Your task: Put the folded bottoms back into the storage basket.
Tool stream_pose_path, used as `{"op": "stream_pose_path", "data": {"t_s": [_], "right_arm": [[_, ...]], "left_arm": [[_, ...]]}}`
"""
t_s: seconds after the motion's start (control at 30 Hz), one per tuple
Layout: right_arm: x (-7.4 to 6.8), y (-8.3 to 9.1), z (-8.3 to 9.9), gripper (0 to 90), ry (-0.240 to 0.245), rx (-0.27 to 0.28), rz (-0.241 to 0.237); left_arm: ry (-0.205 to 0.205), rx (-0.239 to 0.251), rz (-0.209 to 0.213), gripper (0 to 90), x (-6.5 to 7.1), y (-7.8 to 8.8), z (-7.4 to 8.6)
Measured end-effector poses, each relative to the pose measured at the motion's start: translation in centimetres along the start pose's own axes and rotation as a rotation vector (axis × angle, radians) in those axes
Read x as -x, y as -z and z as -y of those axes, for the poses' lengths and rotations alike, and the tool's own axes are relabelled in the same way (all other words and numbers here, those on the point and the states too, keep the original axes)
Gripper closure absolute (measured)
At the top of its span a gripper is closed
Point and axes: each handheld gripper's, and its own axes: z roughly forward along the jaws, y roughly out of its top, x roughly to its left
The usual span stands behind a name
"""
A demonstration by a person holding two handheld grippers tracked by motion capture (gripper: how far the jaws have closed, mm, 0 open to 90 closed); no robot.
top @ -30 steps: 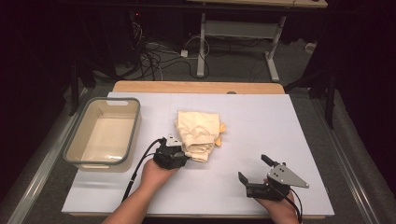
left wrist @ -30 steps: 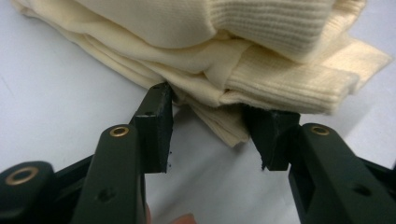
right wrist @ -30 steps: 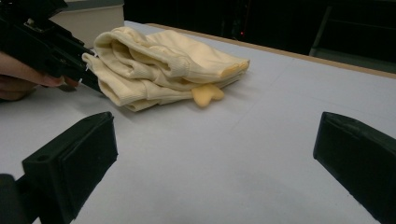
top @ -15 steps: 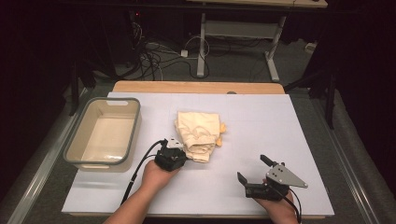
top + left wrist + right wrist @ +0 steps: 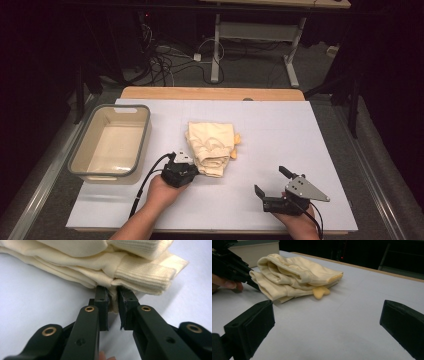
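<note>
At the far left stands the grey-rimmed tub (image 5: 145, 135), empty and open-topped. Just right of it the left gripper (image 5: 192, 171) is clenched on the near-left corner of the folded cream garment (image 5: 212, 140); the left gripper view shows the pads (image 5: 102, 302) pinching a thin fold of fabric, though how many layers they catch is hard to tell. The jaws have just been closing on that fold. The garment lies mid-table, soft, light and limp, so it will likely sag and unfold when lifted; the thick ribbed cuff (image 5: 145, 277) looks a firmer hold. Bare white table (image 5: 300, 135) stretches rightward. The right gripper (image 5: 272, 182) rests there released, jaws wide, near the front edge.
</note>
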Motion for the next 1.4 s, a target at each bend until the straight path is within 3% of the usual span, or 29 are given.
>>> {"op": "stream_pose_path", "data": {"t_s": [0.3, 0.6, 0.8, 0.87, 1.0, 1.07, 1.2, 1.37, 1.4], "right_arm": [[0.0, 0.0, 0.0, 0.8, -0.001, 0.000, 0.001], [0.0, 0.1, 0.0, 0.8, 0.001, 0.000, 0.003], [-0.2, 0.1, 0.0, 0.7, 0.003, 0.002, 0.001], [-0.2, 0.1, 0.0, 0.7, 0.004, 0.001, 0.001], [-0.2, -0.1, 0.1, 0.8, 0.007, -0.008, -0.001], [-0.2, -0.2, 0.1, 0.8, 0.008, -0.008, -0.001], [-0.2, -0.3, 0.0, 0.8, 0.009, -0.006, 0.000], [-0.4, -0.8, 0.0, 0.8, 0.002, -0.014, -0.002], [-0.4, -0.8, 0.0, 0.8, 0.002, -0.014, -0.002]], "left_arm": [[-0.024, -0.015, 0.014, 77.6, -0.3, 2.2, 1.9], [-0.024, -0.034, 0.008, 77.3, -1.0, 4.5, 4.1], [-0.006, -0.016, 0.006, 75.7, -1.3, 4.9, 4.9], [0.000, -0.009, -0.001, 72.6, -1.3, 4.8, 4.8], [0.039, -0.008, -0.011, 45.8, -1.6, 4.2, 4.2], [0.052, -0.011, -0.010, 41.4, -1.8, 3.9, 4.0], [0.047, -0.022, -0.013, 46.3, -1.8, 4.0, 4.0], [0.056, -0.015, 0.036, 76.3, -1.5, 4.1, 4.3], [0.065, -0.010, 0.055, 76.3, -1.5, 4.0, 4.4]]}}
